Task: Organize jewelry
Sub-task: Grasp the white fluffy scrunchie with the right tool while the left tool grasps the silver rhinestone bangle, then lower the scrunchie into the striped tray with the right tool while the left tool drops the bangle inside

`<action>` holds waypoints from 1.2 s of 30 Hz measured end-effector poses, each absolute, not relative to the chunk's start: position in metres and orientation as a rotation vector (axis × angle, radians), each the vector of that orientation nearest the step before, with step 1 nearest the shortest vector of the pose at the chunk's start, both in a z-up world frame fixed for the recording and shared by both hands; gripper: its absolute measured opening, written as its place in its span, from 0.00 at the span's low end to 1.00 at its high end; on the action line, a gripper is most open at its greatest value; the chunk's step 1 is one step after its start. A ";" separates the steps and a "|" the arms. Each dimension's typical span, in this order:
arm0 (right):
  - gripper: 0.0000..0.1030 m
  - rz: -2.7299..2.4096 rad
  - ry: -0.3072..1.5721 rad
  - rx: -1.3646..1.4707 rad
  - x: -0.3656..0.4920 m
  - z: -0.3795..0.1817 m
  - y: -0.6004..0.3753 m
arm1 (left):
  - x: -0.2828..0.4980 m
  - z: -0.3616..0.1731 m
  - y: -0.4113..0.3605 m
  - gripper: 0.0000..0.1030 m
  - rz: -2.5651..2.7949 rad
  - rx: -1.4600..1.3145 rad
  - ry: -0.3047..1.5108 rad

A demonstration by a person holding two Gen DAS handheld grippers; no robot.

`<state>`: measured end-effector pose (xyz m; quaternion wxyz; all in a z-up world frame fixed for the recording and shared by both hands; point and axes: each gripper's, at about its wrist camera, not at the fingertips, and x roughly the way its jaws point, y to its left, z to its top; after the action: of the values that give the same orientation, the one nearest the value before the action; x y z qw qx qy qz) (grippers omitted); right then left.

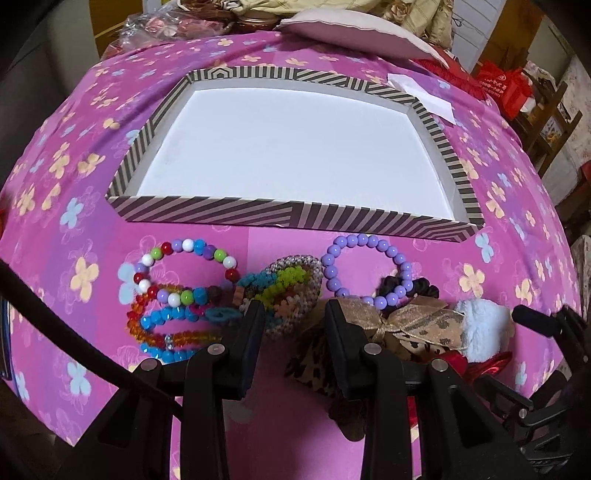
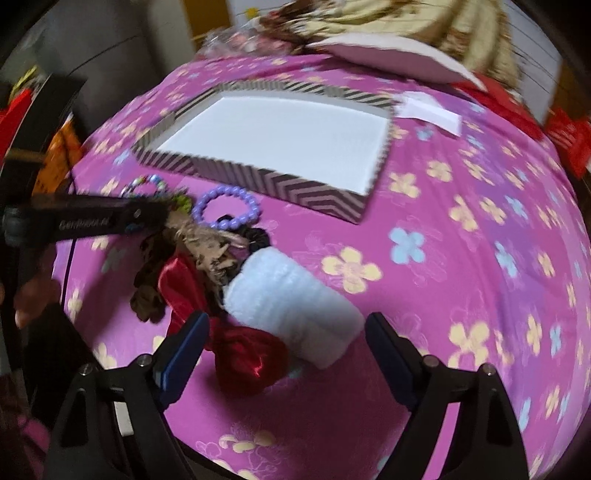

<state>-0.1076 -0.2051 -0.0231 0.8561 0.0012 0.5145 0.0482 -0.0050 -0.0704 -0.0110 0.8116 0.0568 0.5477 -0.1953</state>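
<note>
A shallow striped box (image 1: 207,213) with a bare white floor lies on the pink flowered cloth; it also shows in the right wrist view (image 2: 306,192). In front of it lies a row of jewelry: multicolored bead bracelets (image 1: 177,291), a crocheted piece (image 1: 291,284), a purple bead bracelet (image 1: 365,269) (image 2: 229,210), a leopard bow (image 1: 413,325), a white fluffy scrunchie (image 1: 480,328) (image 2: 291,306) and a red satin bow (image 2: 243,354). My left gripper (image 1: 293,314) is open and empty, its fingers just short of the crocheted piece. My right gripper (image 2: 286,332) is open wide around the white scrunchie and red bow.
A white paper slip (image 1: 421,96) lies beside the box's far right corner. A pink pillow (image 1: 351,29) and piled fabrics sit at the back. Red bags (image 1: 506,85) and a wooden chair (image 1: 546,122) stand off the right edge. The cloth drops away on all sides.
</note>
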 end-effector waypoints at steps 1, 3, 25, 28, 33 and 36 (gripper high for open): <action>0.87 0.105 1.085 -0.014 -0.104 -0.023 -0.206 | -0.004 -0.012 -0.071 0.47 -0.418 0.126 1.170; 0.86 0.101 1.079 -0.047 -0.097 -0.021 -0.209 | -0.002 -0.013 -0.072 0.42 -0.421 0.126 1.170; 0.39 0.225 0.976 0.158 -0.100 0.000 -0.239 | 0.011 0.045 -0.026 0.22 -0.497 -0.120 1.122; 0.39 0.223 0.950 0.175 -0.099 0.011 -0.240 | 0.009 0.056 -0.025 0.22 -0.497 -0.126 1.099; 0.39 0.197 0.907 0.197 -0.092 0.027 -0.239 | 0.010 0.066 -0.029 0.22 -0.482 -0.112 1.075; 0.39 0.176 0.884 0.218 -0.081 0.035 -0.243 | 0.014 0.068 -0.033 0.22 -0.470 -0.092 1.067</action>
<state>-0.0813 -0.2428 0.0346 0.8943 0.1051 0.4265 0.0850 0.0143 -0.0333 0.0682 0.8338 -0.0436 0.5037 -0.2216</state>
